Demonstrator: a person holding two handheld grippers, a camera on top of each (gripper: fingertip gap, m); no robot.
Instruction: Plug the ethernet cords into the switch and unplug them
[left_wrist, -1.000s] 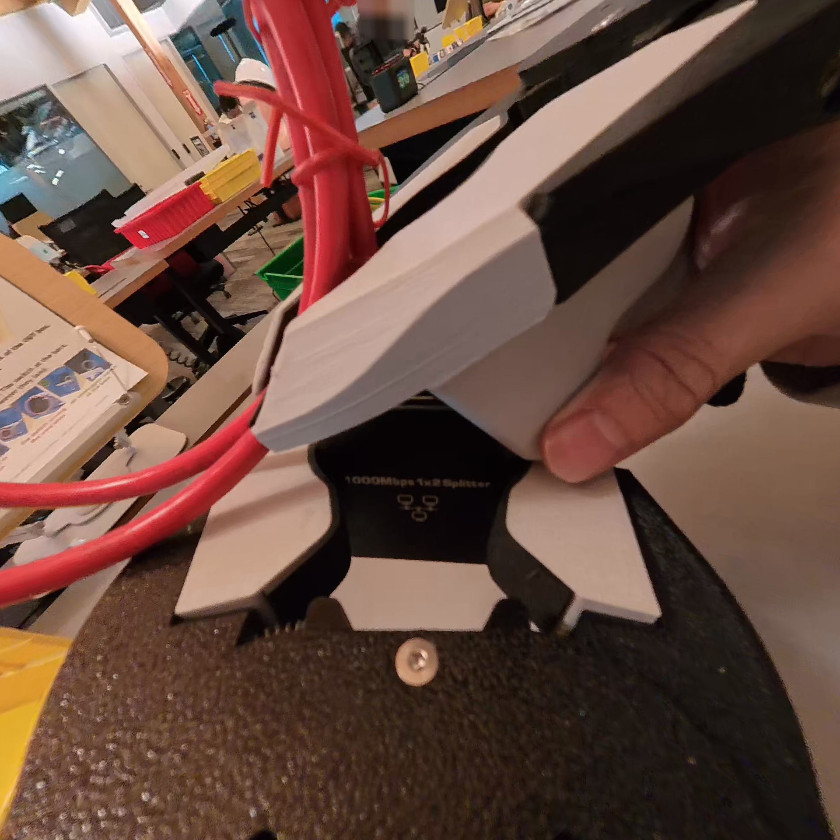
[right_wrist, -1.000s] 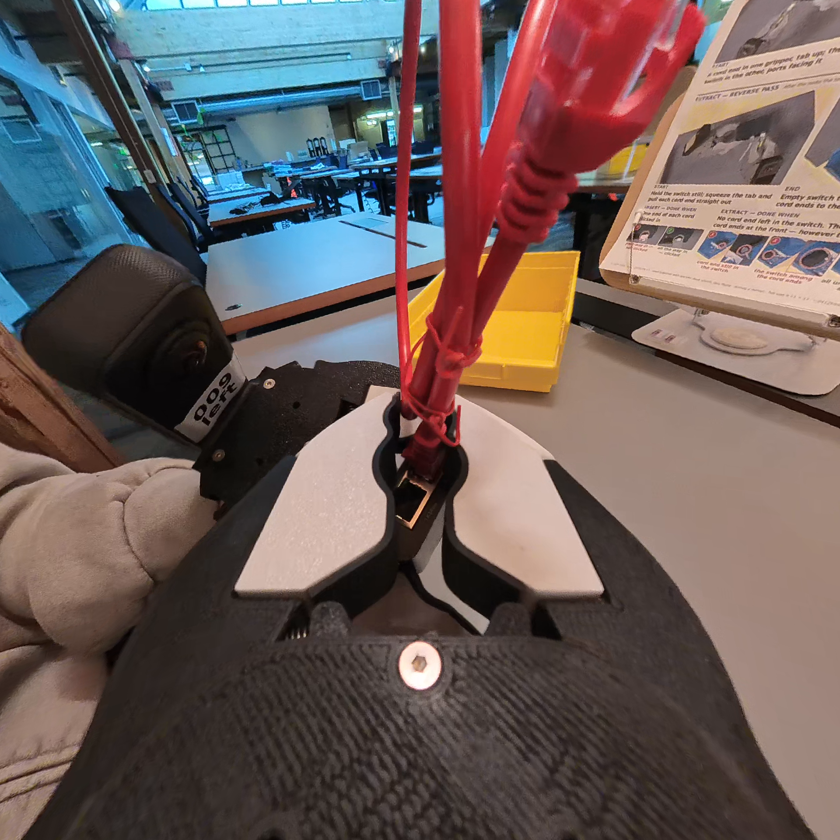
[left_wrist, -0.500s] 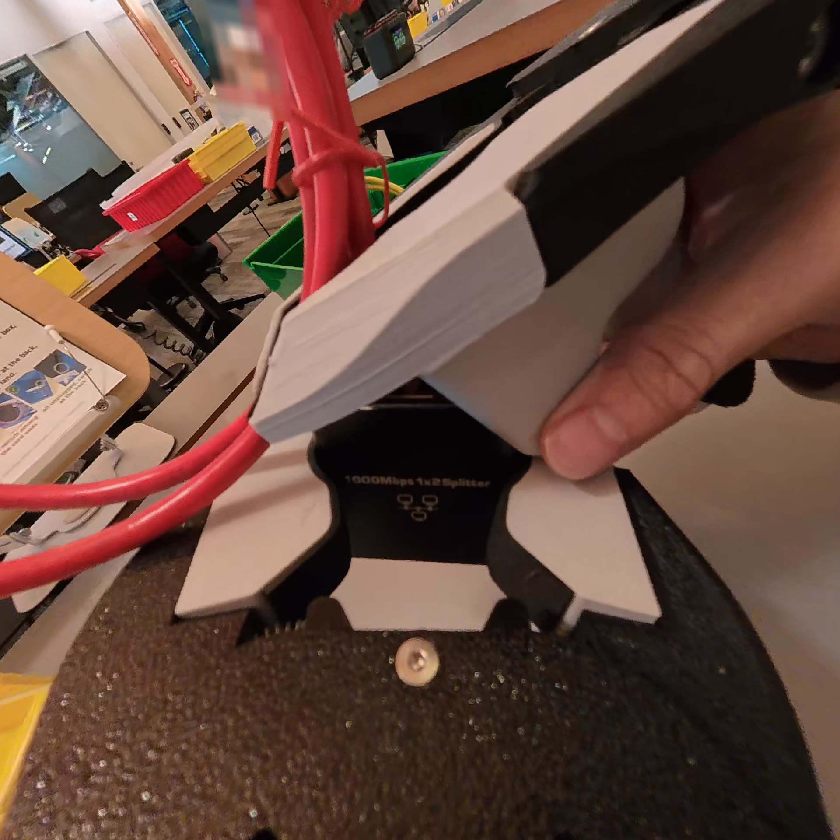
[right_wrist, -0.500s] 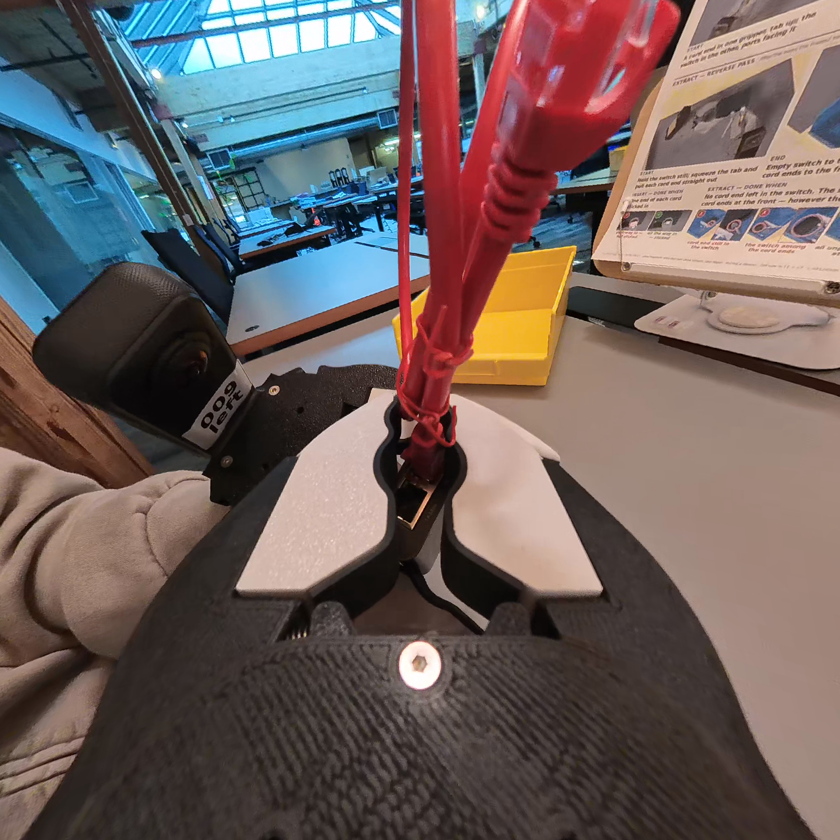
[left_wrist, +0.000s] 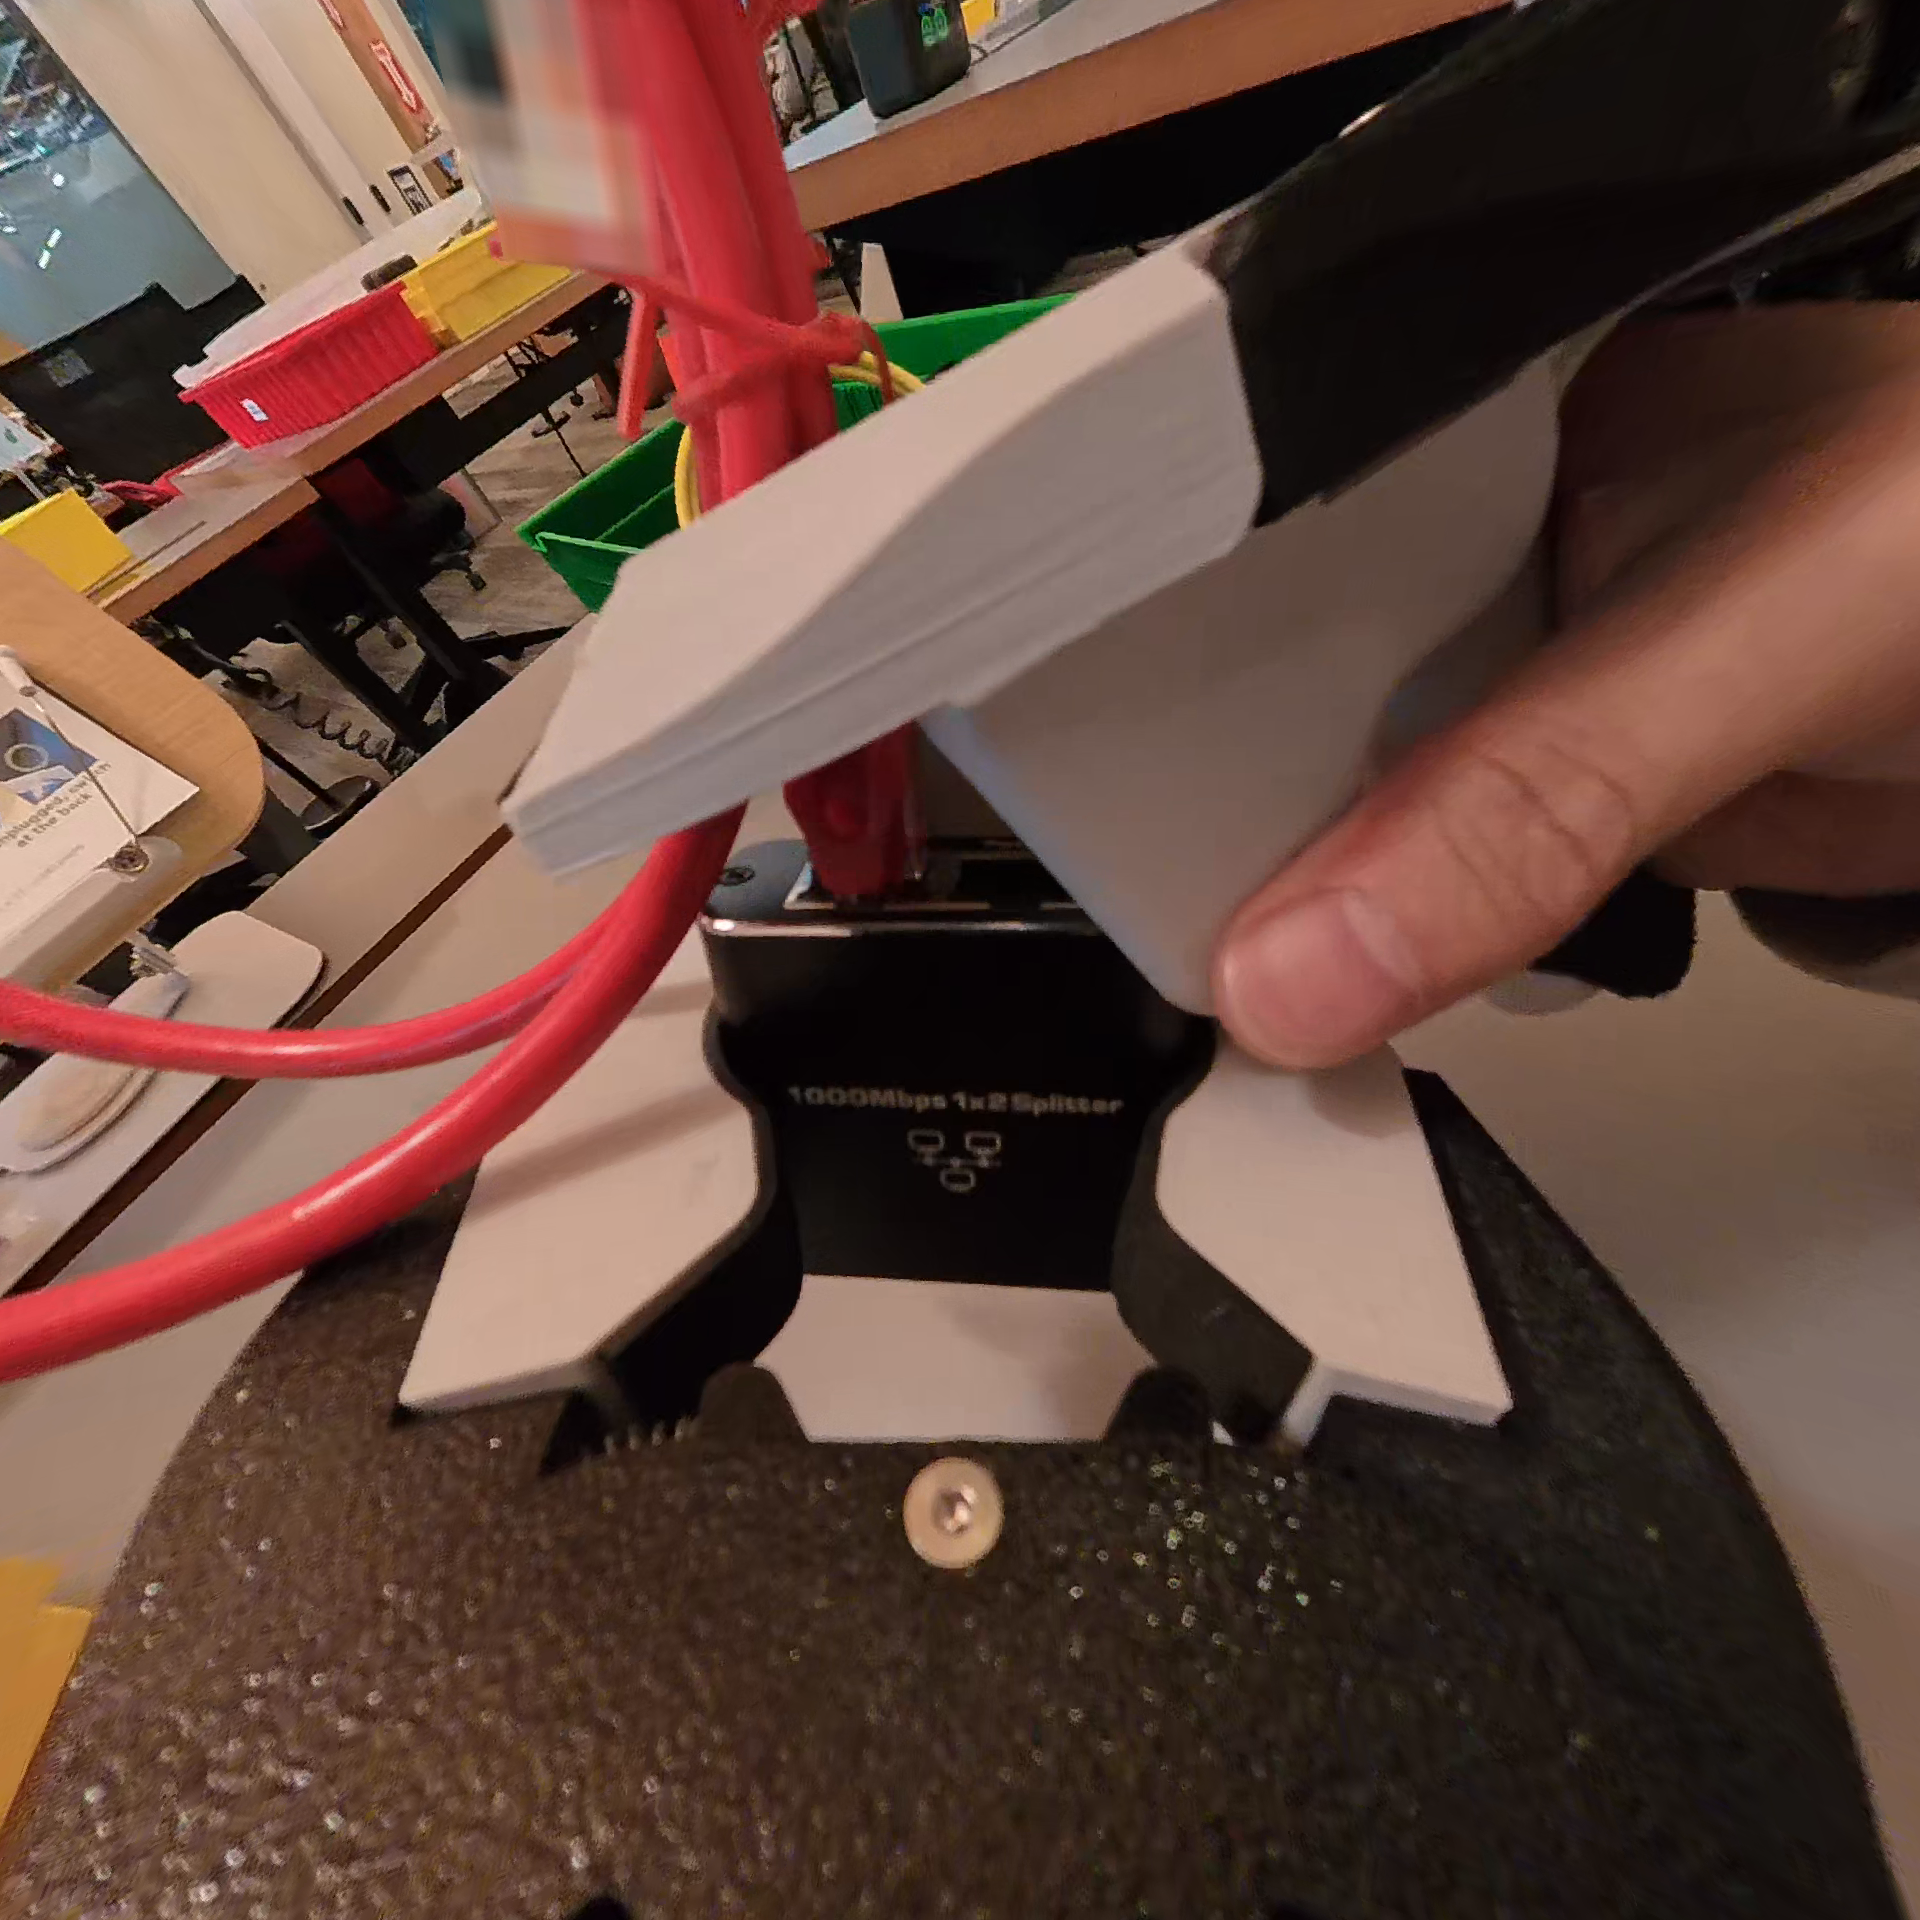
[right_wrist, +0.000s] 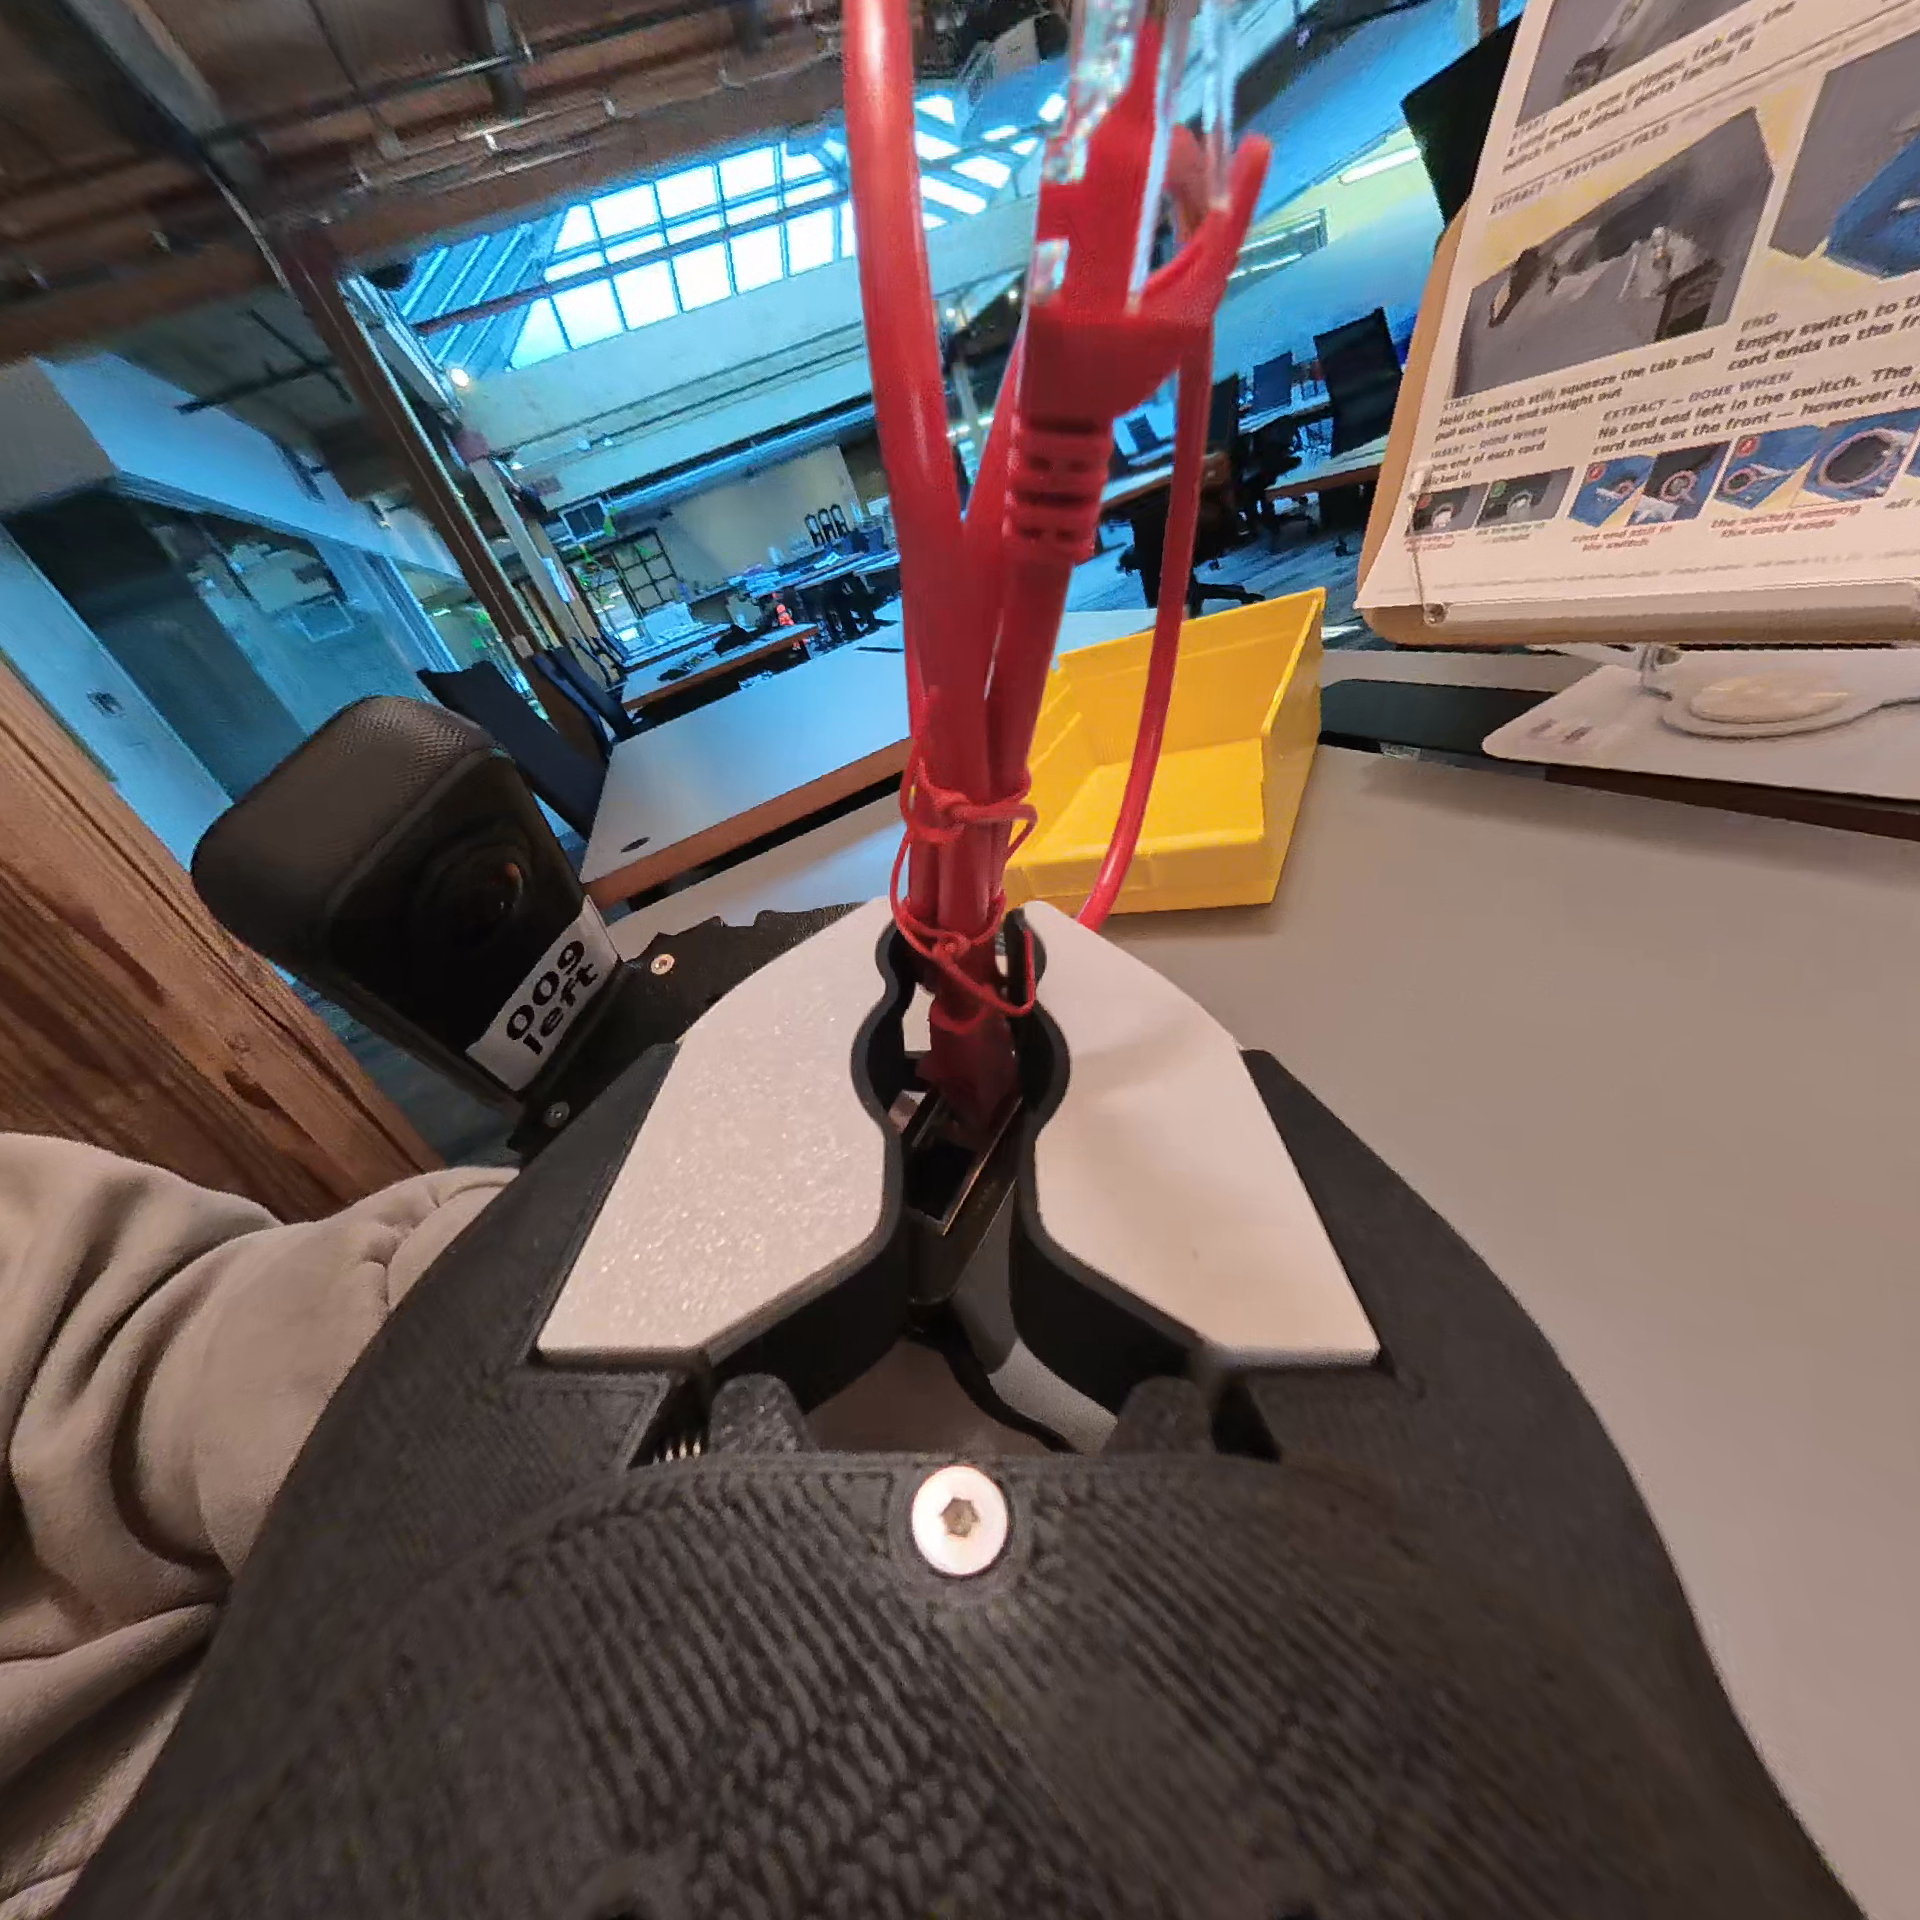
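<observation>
My left gripper (left_wrist: 961, 1049) is shut on the black switch (left_wrist: 956, 1164), ports facing away from me. My right gripper (right_wrist: 961, 935) is shut on a red ethernet plug (right_wrist: 966, 1049) whose tip sits at the switch's port (right_wrist: 940, 1174). In the left wrist view the right gripper's white fingers (left_wrist: 883, 623) hover just above the switch, with the red plug (left_wrist: 852, 831) showing at the left port. How deep the plug sits is hidden. The red cords (right_wrist: 956, 644) are tied in a bundle and rise upward. A free red plug (right_wrist: 1101, 343) hangs near the top.
A yellow bin (right_wrist: 1164, 748) stands on the grey table (right_wrist: 1558, 1039) beyond the grippers. An instruction board (right_wrist: 1662, 312) on a stand is at the right. A person's thumb (left_wrist: 1371, 935) holds the right gripper. A green bin (left_wrist: 613, 520) lies beyond the table edge. The gap from one gripper's tips to the other's is roughly 8 cm.
The right gripper has lifted away from the switch, so the red plug now shows between its fingers and the port. Both views have tilted upward. The left gripper still holds the switch.
</observation>
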